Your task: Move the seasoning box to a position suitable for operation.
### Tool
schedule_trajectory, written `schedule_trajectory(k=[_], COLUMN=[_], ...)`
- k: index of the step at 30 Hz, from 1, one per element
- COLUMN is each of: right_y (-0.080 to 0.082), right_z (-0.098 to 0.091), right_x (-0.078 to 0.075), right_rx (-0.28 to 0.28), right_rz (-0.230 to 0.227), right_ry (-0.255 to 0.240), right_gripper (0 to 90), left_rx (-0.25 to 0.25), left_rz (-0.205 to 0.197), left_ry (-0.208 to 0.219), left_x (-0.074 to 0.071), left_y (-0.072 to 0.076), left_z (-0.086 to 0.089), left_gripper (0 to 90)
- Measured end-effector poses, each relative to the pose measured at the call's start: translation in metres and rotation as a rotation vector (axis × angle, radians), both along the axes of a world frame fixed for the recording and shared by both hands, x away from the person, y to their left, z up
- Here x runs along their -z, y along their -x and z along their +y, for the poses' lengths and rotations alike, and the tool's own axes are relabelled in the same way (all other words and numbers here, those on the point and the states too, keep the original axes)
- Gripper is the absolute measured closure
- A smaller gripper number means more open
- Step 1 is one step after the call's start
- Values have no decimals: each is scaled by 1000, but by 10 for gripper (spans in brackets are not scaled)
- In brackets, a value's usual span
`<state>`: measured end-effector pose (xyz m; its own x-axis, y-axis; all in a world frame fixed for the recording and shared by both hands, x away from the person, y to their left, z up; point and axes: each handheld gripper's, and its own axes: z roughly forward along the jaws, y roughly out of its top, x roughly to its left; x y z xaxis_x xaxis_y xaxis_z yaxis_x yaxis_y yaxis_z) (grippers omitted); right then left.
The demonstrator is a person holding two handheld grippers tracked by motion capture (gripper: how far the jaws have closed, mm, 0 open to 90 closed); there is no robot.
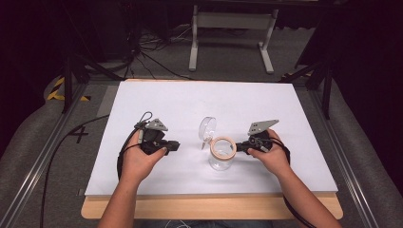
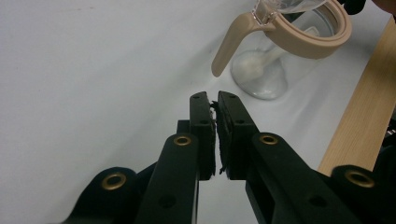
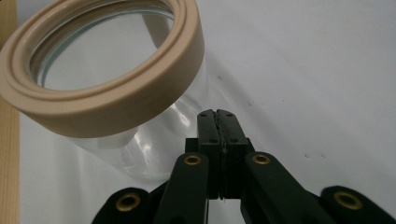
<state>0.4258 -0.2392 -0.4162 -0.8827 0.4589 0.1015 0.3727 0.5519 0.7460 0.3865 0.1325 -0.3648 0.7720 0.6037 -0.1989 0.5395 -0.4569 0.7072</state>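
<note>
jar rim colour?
Beige collar on the clear glass jar; right gripper view shows it best.

light: bright on white table [image 1: 190,99], dark surround | shadows: soft, faint | glare: mild on table | focus: gripper views' near jaws soft

text: "4" | on: grey floor [image 1: 57,142] left of the table | other legible text: none
</note>
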Motion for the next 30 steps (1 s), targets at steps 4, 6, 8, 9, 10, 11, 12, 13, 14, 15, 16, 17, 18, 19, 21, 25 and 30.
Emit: schedule_trajectory(k=[4,6,8,9,10,11,12,13,14,15,16,17,18,19,21,25,30], right_y=[2,5,6,8,9,11,12,13,14,14,16,20,21,23,26,32,37], right_z=[1,1,2,2,3,3,4,4,5,5,6,7,8,9,10,14,18], right_x=[0,-1,-2,-2,-3,-3,-3,-3,-3,-3,-3,-2,-1,-1,0,-1,-2], right_rx=[-5,-17,-20,-23,-29,-33,-37,-39,-40,-40,-46,-51,-56,-59,-63,-80,-98], right_rz=[2,2,3,5,6,8,11,16,19,19,17,22,22,25,23,25,28], right_ry=[5,6,9,11,12,15,14,15,15,15,20,33,38,44,53,60,73], right_gripper=[900,900,900,900,900,900,900,900,900,900,900,899,900,900,900,900,900], left_rx=[-6,-1,-2,0,1,-2,0,2,5,5,13,9,10,11,20,30,29], left_rz=[4,2,4,5,5,6,12,9,9,9,7,6,8,9,11,8,7], left_ry=[5,5,5,4,6,9,6,5,6,6,6,12,12,12,16,11,12], left_x=[1,1,2,2,2,2,2,2,2,2,2,2,1,1,1,1,1], left_y=[-1,-2,-2,-3,-3,-3,-3,-4,-5,-5,-6,-7,-7,-8,-9,-10,-10], left_z=[0,1,0,0,0,0,0,0,0,0,-1,-1,-2,-2,-4,-5,-4], left_gripper=[846,846,845,845,844,844,843,843,842,841,841,839,839,839,838,836,837])
